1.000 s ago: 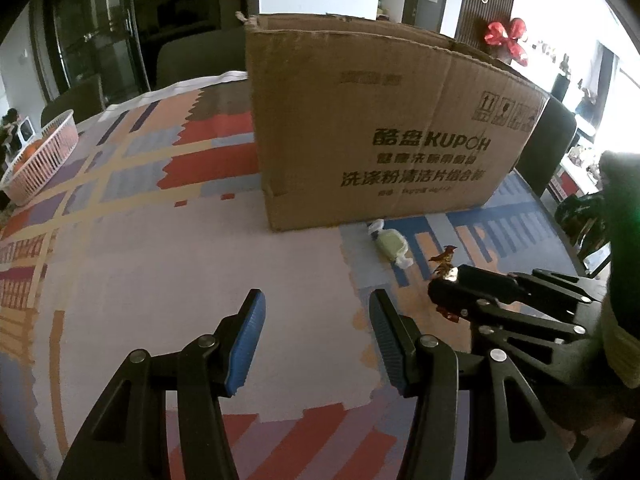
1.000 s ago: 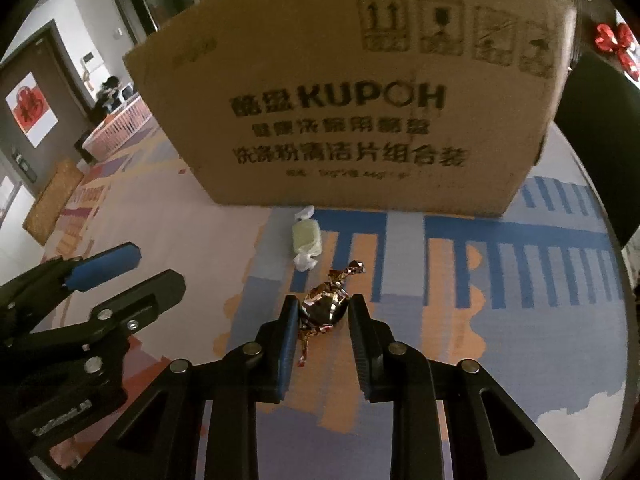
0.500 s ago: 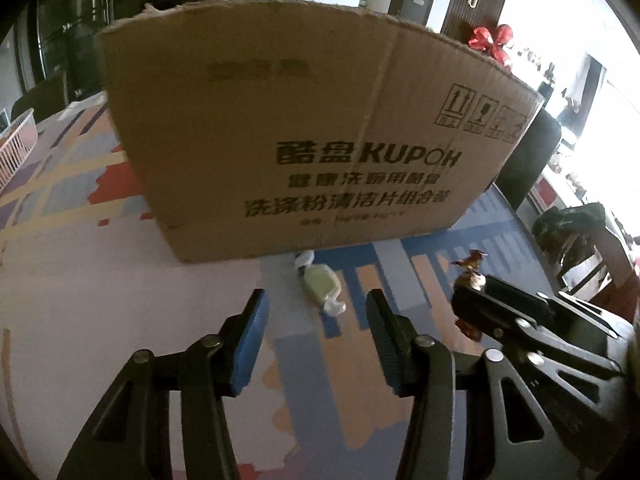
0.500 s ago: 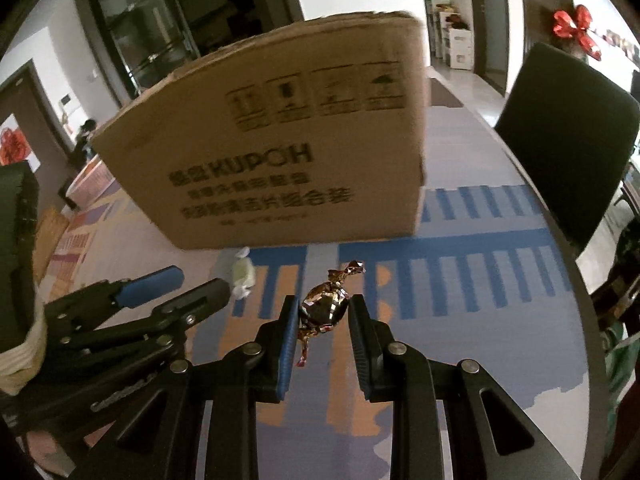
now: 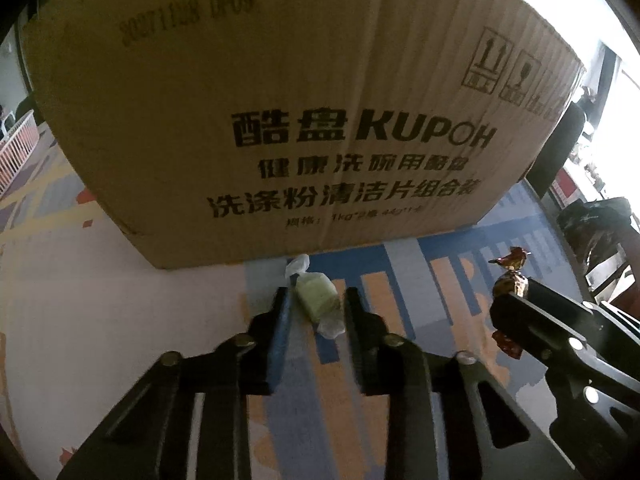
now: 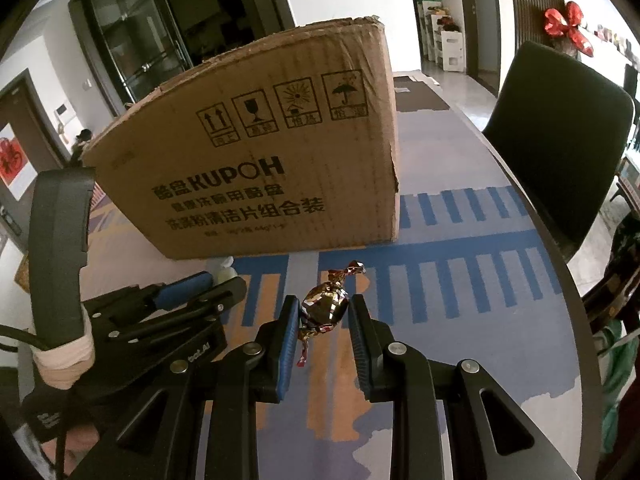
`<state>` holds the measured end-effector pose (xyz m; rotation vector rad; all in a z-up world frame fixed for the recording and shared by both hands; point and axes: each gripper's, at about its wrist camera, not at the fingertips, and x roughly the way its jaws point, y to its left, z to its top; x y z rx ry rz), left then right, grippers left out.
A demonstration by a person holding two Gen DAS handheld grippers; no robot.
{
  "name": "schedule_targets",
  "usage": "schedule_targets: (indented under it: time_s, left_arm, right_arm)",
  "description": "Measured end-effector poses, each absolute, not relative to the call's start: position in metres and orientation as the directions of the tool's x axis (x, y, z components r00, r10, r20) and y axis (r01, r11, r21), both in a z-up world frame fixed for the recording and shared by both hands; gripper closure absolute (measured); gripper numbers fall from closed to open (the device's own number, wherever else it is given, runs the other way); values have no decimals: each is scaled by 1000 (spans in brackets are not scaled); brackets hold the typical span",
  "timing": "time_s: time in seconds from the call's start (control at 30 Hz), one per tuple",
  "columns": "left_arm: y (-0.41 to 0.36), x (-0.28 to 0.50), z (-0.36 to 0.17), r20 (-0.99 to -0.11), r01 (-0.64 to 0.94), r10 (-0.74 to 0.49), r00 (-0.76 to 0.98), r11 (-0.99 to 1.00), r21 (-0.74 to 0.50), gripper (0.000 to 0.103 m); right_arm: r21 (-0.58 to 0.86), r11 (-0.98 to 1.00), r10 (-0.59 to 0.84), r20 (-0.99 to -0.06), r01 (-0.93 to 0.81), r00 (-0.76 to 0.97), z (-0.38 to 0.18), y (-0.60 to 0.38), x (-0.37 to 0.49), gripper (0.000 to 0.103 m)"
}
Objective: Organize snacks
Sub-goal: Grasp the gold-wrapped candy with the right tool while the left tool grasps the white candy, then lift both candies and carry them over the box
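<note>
Right gripper (image 6: 323,312) clamps a foil-wrapped candy (image 6: 324,309) at frame centre. Left gripper (image 5: 316,300), jaws apart, straddles a pale green wrapped candy (image 5: 318,300) on the table (image 5: 100,320), below the cardboard box (image 5: 280,100).

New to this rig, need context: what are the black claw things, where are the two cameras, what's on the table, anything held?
No robot here: a person holds a two-finger gripper in each hand, each carrying a fisheye camera looking along its fingers. In the left wrist view, the left gripper has its jaws open around a pale green wrapped candy lying on the patterned tablecloth. In the right wrist view, the right gripper has its jaws shut on a foil-wrapped candy, lifted off the cloth. Behind both stands a KUPOH cardboard box.
</note>
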<state>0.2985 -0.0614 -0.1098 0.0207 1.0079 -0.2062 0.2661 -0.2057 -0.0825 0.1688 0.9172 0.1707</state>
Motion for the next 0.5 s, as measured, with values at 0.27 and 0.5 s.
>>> schedule_targets:
  time_s: [0.27,0.5]
  left_arm:
    - [-59,290,-107,-839,194,-179,514,977,-90,83]
    - [-50,268,-89,-815,206,-211,539,972,-115,83]
  right_arm:
    - [225,971,228,-770,-82,596,-83,-203,264,76]
    - [233,966,251,-751,-110,611,-71,-201,258,76]
